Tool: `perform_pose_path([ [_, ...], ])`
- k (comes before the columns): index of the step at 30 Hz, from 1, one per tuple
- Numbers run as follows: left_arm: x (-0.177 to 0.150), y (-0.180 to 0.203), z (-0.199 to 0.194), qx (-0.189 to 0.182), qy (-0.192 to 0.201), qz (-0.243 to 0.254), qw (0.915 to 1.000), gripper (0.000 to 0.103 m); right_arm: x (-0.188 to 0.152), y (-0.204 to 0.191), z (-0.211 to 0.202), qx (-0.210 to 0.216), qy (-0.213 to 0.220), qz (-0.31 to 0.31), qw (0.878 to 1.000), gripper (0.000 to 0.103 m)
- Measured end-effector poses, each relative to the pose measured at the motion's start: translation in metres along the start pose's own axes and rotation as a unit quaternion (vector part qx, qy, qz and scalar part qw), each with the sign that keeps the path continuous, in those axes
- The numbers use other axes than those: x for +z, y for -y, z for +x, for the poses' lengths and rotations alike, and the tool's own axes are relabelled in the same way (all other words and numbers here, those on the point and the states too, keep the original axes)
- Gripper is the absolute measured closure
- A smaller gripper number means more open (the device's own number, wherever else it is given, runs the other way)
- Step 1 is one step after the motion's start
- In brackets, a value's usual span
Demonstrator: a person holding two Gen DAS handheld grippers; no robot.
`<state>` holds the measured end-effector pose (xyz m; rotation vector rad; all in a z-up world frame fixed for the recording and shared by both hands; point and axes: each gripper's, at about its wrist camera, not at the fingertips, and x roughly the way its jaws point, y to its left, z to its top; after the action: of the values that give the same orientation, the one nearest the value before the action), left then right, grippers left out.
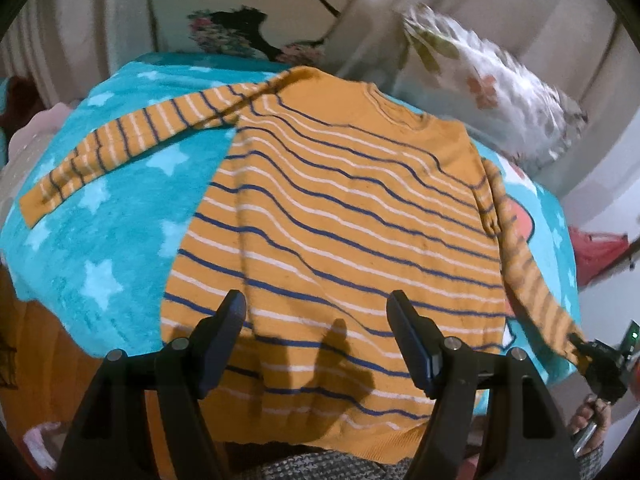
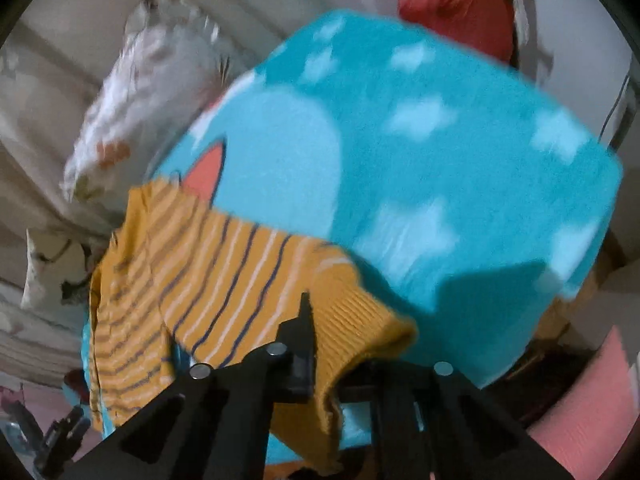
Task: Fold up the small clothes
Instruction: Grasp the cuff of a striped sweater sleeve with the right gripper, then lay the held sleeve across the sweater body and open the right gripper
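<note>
An orange sweater [image 1: 332,216] with blue and white stripes lies flat on a turquoise star blanket [image 1: 100,240]. Its left sleeve [image 1: 120,144] stretches out to the left. My left gripper [image 1: 316,312] is open and empty, hovering above the sweater's lower hem. My right gripper [image 2: 320,344] is shut on the cuff of the right sleeve [image 2: 224,264] and holds it lifted off the blanket [image 2: 420,160]. The right gripper also shows in the left wrist view [image 1: 580,346], at the sleeve's end [image 1: 532,284] on the right edge.
A white floral pillow [image 1: 492,80] lies at the back right, also in the right wrist view [image 2: 132,92]. A red bag [image 2: 460,0] sits beyond the blanket's far edge. A printed curtain [image 1: 240,28] hangs behind. Pink fabric [image 2: 592,408] lies at lower right.
</note>
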<state>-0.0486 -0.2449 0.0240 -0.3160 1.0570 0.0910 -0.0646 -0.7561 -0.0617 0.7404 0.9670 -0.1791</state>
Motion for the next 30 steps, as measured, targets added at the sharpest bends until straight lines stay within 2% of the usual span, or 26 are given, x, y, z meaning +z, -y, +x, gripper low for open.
perform_pose_path([
  [4,0.002,-0.014,-0.005,0.011,0.009,-0.028,0.9995,0.031,0.057,0.026,-0.038,-0.048,0.071,0.014,0.996,0.097],
  [6,0.002,-0.022,-0.007,0.016,0.009,-0.041,0.999,0.031,0.078,0.031,-0.046,-0.065,0.089,0.023,0.994,0.097],
  [8,-0.001,-0.029,-0.008,0.026,0.009,-0.046,0.9986,0.031,0.095,0.025,-0.049,-0.074,0.097,0.014,0.992,0.097],
  [11,-0.009,-0.038,-0.01,0.039,0.011,-0.043,0.9982,0.031,0.106,-0.005,-0.045,-0.076,0.098,-0.023,0.992,0.097],
  [15,-0.013,-0.051,-0.01,0.048,0.005,-0.041,0.998,0.031,0.111,-0.054,-0.025,-0.021,0.067,-0.052,0.996,0.097],
  [22,0.005,-0.071,-0.005,0.03,0.005,-0.033,0.999,0.031,0.082,-0.184,0.028,0.085,-0.006,-0.1,0.991,0.097],
  [24,0.012,-0.081,-0.004,0.029,0.007,-0.023,0.9993,0.031,0.071,-0.222,0.048,0.106,-0.029,-0.112,0.988,0.097],
  [30,0.032,-0.122,0.004,0.03,0.002,-0.01,0.9995,0.031,0.02,-0.345,0.119,0.127,-0.092,-0.16,0.975,0.097],
])
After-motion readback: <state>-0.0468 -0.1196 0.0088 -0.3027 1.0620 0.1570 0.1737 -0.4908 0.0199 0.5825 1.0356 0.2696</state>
